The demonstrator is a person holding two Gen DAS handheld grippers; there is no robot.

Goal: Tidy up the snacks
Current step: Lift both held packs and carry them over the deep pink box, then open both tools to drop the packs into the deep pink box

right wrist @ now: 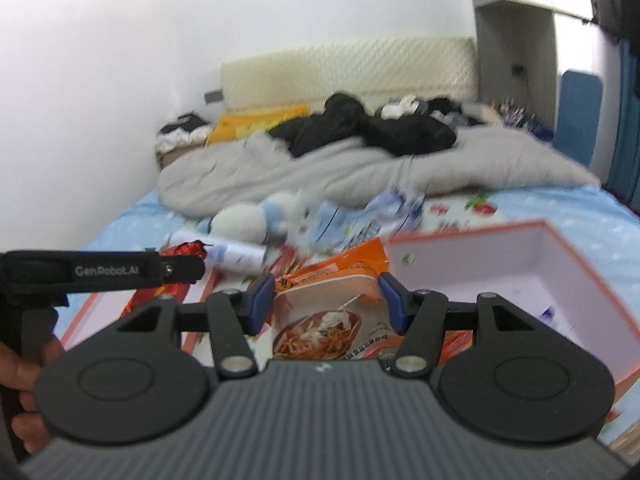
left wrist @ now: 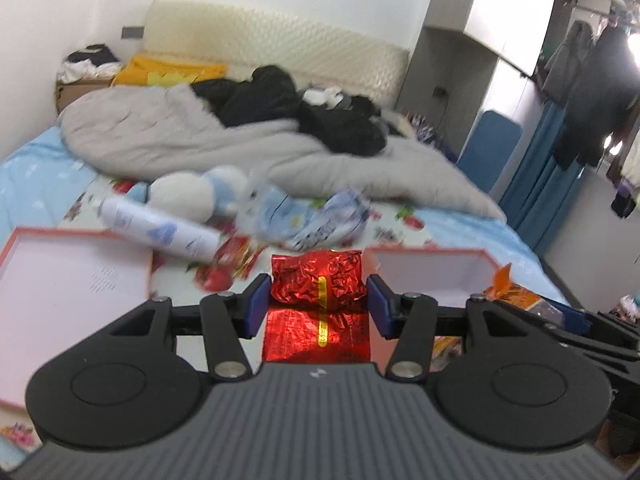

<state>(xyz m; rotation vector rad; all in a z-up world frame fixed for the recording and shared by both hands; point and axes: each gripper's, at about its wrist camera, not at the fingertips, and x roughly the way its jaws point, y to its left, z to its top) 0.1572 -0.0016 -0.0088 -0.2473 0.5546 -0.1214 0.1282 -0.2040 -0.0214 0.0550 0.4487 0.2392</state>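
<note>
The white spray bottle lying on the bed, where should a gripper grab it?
Probably around the middle of the white spray bottle, coming down from above. It lies on its side on the bedsheet, a long round tube, so the two fingers can close across its narrow width. The plush toy sits close behind it, so a level approach from that side looks crowded.

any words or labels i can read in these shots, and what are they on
"GenRobot.AI": white lettering on the black strap of the left tool, seen from the right wrist view.
Red foil snack packet: print on its yellow stripe, too blurred to read.
Orange noodle snack packet: red print along the lower edge, too blurred to read.
White spray can: blue markings, unreadable.
</note>
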